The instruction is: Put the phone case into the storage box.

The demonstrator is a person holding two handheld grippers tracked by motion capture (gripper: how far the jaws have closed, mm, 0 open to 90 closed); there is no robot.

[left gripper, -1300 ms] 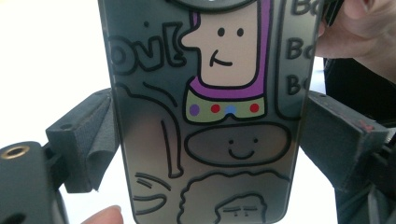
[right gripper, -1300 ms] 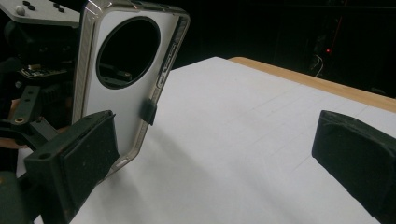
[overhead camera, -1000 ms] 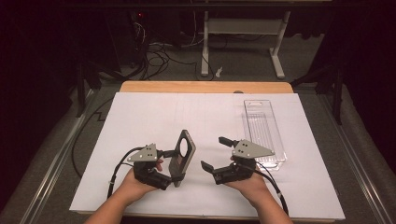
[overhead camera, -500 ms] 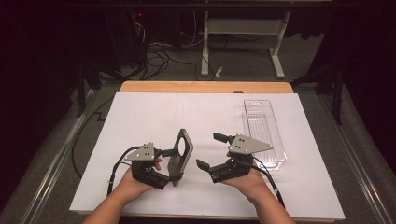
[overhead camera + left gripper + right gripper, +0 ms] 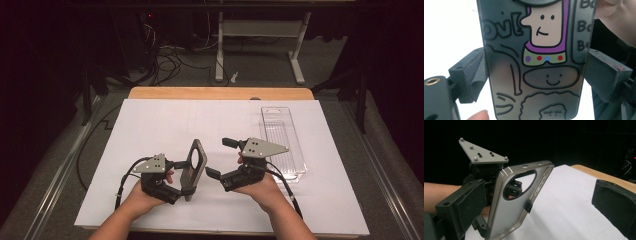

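Note:
A grey phone case (image 5: 195, 165) with a round camera hole stands on edge above the white sheet, and my left gripper (image 5: 186, 175) is shut on its lower part. In the left gripper view the case's (image 5: 539, 62) cartoon-printed inner face sits clamped between both jaws, with a fingertip (image 5: 477, 115) at the bottom. My right gripper (image 5: 220, 157) is open just right of the case, its near jaw tip close to the case's edge. In the right gripper view the case (image 5: 514, 205) stands ahead between the wide-spread jaws of my right gripper (image 5: 541, 205), with the left gripper's grey plate (image 5: 482, 152) behind it.
A clear plastic package (image 5: 282, 145) lies flat on the white sheet (image 5: 150, 130) to the right of my right hand. The wooden table edge (image 5: 220, 93) runs along the back. Cables and table legs stand on the floor beyond.
My right gripper has moved left, closer to the case, with its jaws still spread. The left gripper and the case have barely shifted.

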